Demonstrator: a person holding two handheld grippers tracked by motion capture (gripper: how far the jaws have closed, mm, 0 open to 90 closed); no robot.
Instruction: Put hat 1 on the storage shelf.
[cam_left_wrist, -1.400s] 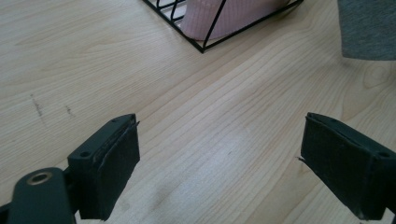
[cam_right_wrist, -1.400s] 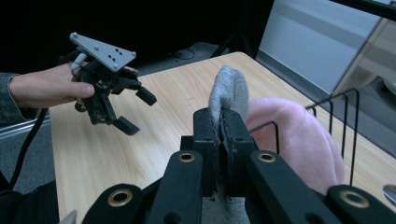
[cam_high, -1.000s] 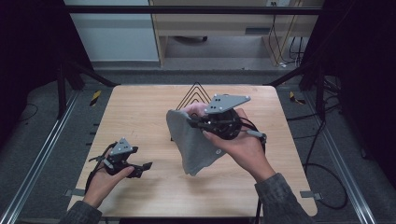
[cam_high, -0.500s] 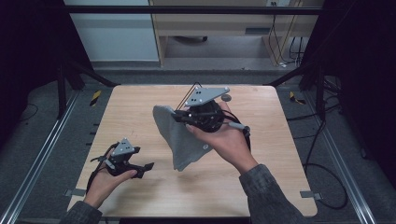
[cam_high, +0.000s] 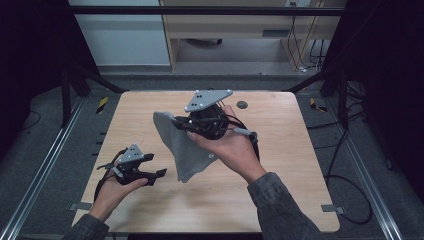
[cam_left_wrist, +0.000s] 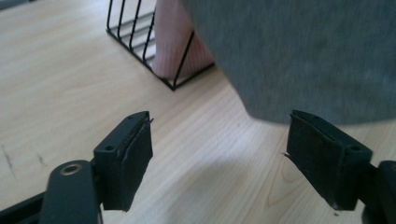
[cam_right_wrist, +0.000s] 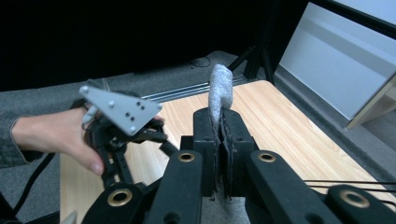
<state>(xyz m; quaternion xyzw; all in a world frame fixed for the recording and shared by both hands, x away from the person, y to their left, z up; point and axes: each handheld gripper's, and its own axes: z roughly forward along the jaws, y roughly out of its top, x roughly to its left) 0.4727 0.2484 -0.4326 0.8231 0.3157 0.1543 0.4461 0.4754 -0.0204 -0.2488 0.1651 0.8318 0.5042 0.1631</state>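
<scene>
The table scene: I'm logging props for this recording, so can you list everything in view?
Grey cloth: one, grey, hanging above the table's middle from the right gripper.
Wire rack: one, black, on the table, something pink inside.
Table: one, light wood.
Left gripper: one, black with grey plate, low at the table's left, fingers apart.
Right gripper: one, black with grey plate, fingers pinching the cloth.
Hands: two.

cloth (cam_high: 181, 150) hangs mid-table | left gripper (cam_high: 159, 173) left of it, near edge
</scene>
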